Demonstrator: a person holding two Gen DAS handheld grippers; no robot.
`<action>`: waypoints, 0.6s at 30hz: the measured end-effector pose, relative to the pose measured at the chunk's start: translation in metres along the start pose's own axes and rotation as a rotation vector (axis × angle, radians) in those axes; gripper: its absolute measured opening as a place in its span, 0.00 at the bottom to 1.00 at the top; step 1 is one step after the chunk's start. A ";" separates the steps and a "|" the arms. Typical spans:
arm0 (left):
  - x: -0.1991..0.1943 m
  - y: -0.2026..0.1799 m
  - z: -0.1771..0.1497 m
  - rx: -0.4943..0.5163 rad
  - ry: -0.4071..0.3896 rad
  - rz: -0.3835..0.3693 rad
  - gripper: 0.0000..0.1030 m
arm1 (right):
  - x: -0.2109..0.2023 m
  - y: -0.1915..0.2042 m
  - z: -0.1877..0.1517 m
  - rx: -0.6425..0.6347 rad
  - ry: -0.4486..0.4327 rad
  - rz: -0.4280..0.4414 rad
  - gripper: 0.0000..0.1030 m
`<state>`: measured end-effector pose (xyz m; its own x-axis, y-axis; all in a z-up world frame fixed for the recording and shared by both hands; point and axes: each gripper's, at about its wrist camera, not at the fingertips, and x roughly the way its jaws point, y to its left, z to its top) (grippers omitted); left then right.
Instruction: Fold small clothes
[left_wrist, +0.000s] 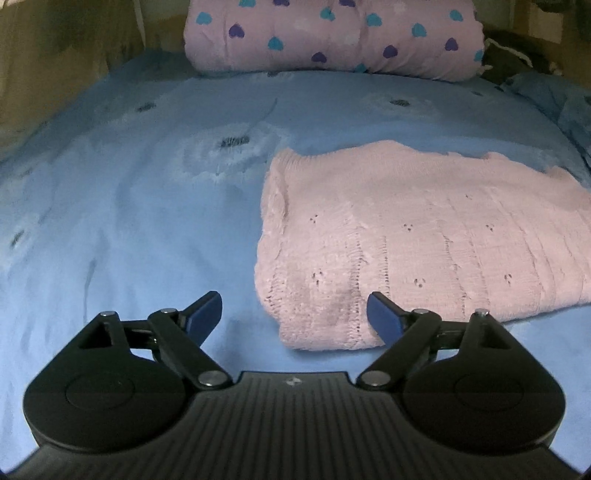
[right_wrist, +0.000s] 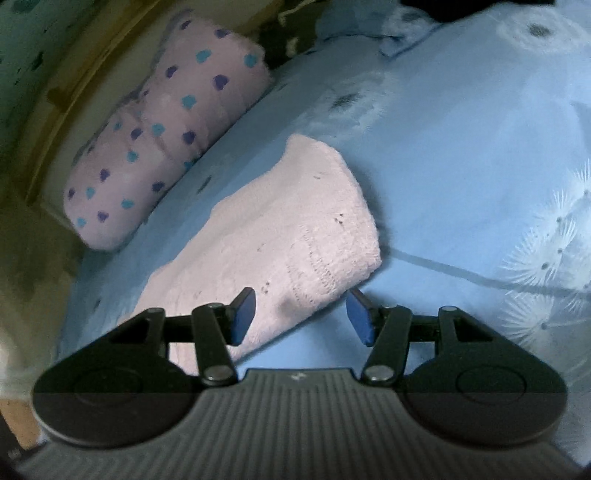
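1. I see a folded pale pink knitted garment with small eyelet holes (left_wrist: 424, 243) lying flat on a light blue bedspread printed with white dandelion heads (left_wrist: 129, 206).
2. My left gripper (left_wrist: 294, 317), black linkage arms with dark blue pads, is released: jaws spread wide, nothing pinched.
3. In the left wrist view the near left corner of the pink knit sits in the gap between the blue pads (left_wrist: 384, 319); the right pad overlaps the knit's front edge in the picture, but I can't tell if it touches. The left pad is over bare bedspread.
4. My right gripper (right_wrist: 300, 317) is also released, jaws apart, narrower gap than the left one, nothing clamped.
5. Right wrist view: the knit (right_wrist: 288, 229) runs diagonally, its near edge passing between the pads; the left pad (right_wrist: 243, 315) is in front of the fabric, the right one over blue bedspread (right_wrist: 461, 184).
6. A rolled pink fleece blanket with teal and purple hearts (left_wrist: 332, 37) lies at the far edge of the bed, well apart from the knit; it also shows in the right wrist view (right_wrist: 166, 147).
7. Dark crumpled fabric (left_wrist: 517, 61) beside the roll's right end, too dim to identify.
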<state>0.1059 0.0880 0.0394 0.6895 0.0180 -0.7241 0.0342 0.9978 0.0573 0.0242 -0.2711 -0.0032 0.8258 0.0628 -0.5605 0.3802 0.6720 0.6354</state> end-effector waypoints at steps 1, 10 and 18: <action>0.002 0.002 0.002 -0.014 0.007 -0.010 0.86 | 0.003 -0.002 0.000 0.022 -0.006 0.001 0.56; 0.019 0.005 0.008 -0.074 0.055 -0.036 0.87 | 0.023 -0.017 0.002 0.173 -0.098 0.053 0.56; 0.027 0.000 0.011 -0.068 0.059 -0.026 0.91 | 0.035 -0.023 0.004 0.194 -0.174 0.057 0.54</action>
<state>0.1328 0.0878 0.0275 0.6453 -0.0058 -0.7639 0.0006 1.0000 -0.0071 0.0460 -0.2875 -0.0355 0.9008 -0.0428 -0.4321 0.3902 0.5164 0.7623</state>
